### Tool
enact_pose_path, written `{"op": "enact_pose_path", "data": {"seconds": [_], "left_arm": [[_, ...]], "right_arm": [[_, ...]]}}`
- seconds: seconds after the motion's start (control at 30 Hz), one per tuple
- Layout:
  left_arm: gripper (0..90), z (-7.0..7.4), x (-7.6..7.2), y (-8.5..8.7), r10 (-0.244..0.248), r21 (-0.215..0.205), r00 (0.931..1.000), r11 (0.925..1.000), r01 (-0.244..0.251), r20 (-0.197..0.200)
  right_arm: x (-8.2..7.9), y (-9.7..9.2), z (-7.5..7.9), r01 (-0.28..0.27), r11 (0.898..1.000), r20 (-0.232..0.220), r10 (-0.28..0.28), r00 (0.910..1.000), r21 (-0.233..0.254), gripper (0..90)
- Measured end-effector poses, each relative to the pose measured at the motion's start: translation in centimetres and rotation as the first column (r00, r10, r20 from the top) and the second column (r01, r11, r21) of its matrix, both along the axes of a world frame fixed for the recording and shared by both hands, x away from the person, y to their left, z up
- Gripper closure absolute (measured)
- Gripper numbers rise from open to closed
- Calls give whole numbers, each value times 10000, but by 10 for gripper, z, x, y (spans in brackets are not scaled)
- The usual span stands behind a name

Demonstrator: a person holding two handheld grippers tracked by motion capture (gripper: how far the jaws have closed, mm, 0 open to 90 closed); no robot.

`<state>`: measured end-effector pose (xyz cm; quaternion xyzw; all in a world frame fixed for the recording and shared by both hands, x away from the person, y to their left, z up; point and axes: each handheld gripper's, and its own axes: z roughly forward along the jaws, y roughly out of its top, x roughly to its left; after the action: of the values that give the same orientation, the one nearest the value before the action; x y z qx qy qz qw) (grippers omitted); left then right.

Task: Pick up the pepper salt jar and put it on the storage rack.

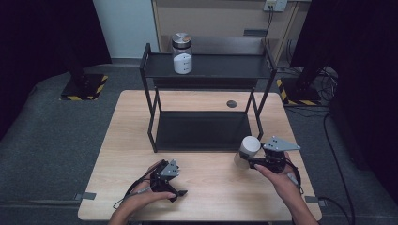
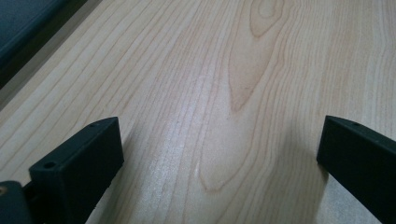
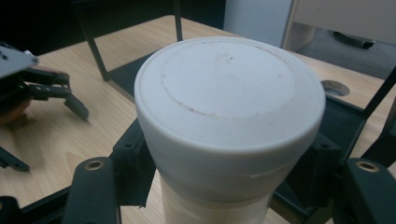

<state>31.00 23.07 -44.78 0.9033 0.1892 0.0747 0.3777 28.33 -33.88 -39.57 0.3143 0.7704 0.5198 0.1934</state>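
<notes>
- Left gripper, black and two-jawed, is resting low over the pale wooden table at the near edge; its jaws are standing wide apart with nothing but bare wood grain between them, so it is released and apparently waiting while the other hand works.
- Right gripper, black with a grey three-cornered plate on top, is clenching the white cylindrical jar with a broad white lid; the pads are pressing on the jar's body just under the lid, a hold that is probably keeping the lid rim from slipping down through the jaws.
- The white jar is sitting at the near right of the table, just in front of the two-tier black metal rack, likely on its way to a tier.
- A clear glass jar with a metal lid and white contents is standing on the rack's upper tier, left of centre, leaving room beside it.
</notes>
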Motion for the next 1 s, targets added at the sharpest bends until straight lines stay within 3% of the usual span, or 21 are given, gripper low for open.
{"op": "enact_pose_path", "data": {"seconds": [0.57,1.0], "left_arm": [[0,0,0,0,5,2,10000,10000,-5,-1],[0,0,0,0,1,9,10000,10000,-1,1]], "right_arm": [[-9,-13,39,-512,9939,883,426,9952,978,359],[-7,-16,52,-637,9892,1031,502,9934,1319,359]]}}
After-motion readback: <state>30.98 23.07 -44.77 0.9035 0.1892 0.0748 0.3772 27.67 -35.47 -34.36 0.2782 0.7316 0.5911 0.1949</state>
